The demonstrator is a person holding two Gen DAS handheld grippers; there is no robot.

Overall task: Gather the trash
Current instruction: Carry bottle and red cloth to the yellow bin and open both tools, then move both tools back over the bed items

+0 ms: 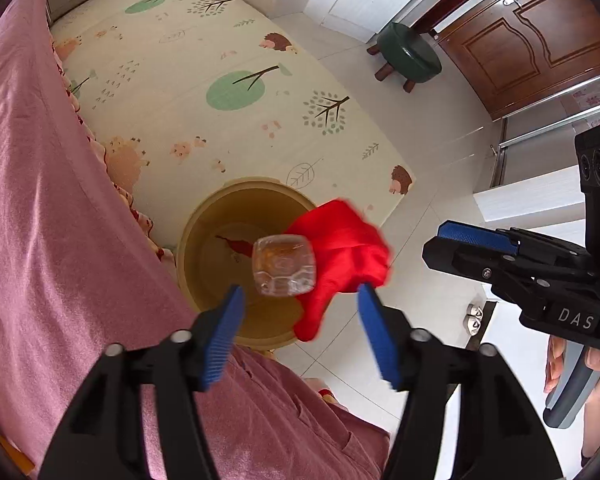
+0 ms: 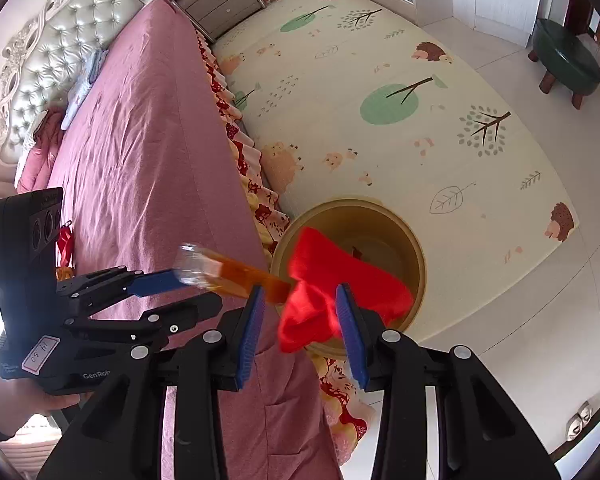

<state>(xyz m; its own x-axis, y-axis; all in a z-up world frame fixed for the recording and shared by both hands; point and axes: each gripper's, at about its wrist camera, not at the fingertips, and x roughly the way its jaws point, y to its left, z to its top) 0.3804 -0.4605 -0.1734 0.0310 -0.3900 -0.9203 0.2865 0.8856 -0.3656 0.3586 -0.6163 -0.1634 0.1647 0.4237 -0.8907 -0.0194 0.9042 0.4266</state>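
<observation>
A tan round bin [image 1: 204,232] [image 2: 414,248] stands on the floor beside the bed. A clear plastic bottle [image 1: 284,266] with amber liquid is blurred in the air above the bin, between and beyond my left gripper's [image 1: 300,312] open fingers, touching neither. In the right wrist view the bottle [image 2: 224,270] lies tilted just off the left gripper's tip. A red crumpled bag [image 1: 340,252] [image 2: 324,280] is in the air over the bin's rim, in front of my right gripper [image 2: 300,308], which is open. A small red scrap [image 1: 236,245] lies inside the bin.
A bed with a pink sheet [image 1: 40,220] [image 2: 152,152] runs along the left. A patterned play mat [image 1: 204,80] [image 2: 380,92] covers the floor. A green stool [image 1: 412,56] [image 2: 564,60] stands by a wooden door [image 1: 540,36]. A dresser [image 2: 220,0] is at the bed's head.
</observation>
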